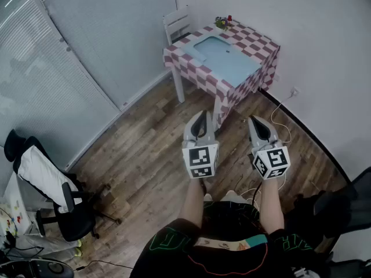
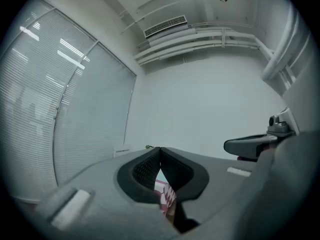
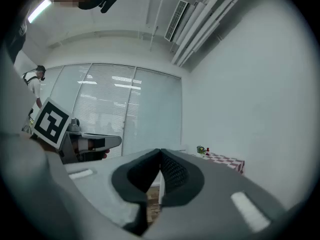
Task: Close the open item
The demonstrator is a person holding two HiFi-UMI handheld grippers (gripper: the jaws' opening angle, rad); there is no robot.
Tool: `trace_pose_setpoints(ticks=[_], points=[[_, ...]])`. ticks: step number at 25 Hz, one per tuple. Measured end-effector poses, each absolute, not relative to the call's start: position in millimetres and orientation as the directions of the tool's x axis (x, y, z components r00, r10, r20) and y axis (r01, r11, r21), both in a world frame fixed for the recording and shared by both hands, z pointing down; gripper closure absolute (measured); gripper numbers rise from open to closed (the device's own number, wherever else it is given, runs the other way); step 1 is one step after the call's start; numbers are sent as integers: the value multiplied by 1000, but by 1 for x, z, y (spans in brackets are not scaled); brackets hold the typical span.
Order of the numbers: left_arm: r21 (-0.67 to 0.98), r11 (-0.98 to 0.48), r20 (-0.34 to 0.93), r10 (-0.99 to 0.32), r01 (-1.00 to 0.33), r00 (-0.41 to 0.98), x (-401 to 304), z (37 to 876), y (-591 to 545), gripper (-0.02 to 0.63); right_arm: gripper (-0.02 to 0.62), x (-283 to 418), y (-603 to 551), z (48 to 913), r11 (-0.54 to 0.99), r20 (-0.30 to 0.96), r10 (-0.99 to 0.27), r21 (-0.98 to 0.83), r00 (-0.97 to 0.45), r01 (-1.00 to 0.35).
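A small table with a red-and-white checked cloth [image 1: 255, 45] stands against the far wall. A flat light-blue thing [image 1: 223, 54] lies on it; from here I cannot tell what it is or whether it is open. My left gripper [image 1: 202, 114] and right gripper [image 1: 253, 119] are held side by side over the wooden floor, well short of the table and pointing toward it. Both are shut with nothing between the jaws. In the left gripper view the pads [image 2: 160, 149] meet, and a bit of checked cloth [image 2: 167, 196] shows below them. In the right gripper view the gripper [image 3: 160, 151] is likewise shut.
A small plant [image 1: 221, 22] and a red object sit at the table's far corner. A white chair [image 1: 178, 25] stands behind it. A black office chair with a white garment [image 1: 58, 196] is at the left. A cable runs from a wall socket [image 1: 294, 91] across the floor at the right.
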State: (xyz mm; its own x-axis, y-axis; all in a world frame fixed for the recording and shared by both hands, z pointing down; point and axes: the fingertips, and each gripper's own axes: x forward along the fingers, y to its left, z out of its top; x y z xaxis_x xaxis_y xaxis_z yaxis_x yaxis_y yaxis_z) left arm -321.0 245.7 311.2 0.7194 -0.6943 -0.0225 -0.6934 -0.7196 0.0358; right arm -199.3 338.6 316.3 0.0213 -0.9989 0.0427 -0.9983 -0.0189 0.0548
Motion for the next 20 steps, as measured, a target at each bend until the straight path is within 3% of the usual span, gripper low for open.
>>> trace_pose_setpoints(ticks=[20], points=[[85,-765,-18,-642,-639,766,-284,323,224,597,592,-169,331,321,-82,72,-993,81,88,-993]])
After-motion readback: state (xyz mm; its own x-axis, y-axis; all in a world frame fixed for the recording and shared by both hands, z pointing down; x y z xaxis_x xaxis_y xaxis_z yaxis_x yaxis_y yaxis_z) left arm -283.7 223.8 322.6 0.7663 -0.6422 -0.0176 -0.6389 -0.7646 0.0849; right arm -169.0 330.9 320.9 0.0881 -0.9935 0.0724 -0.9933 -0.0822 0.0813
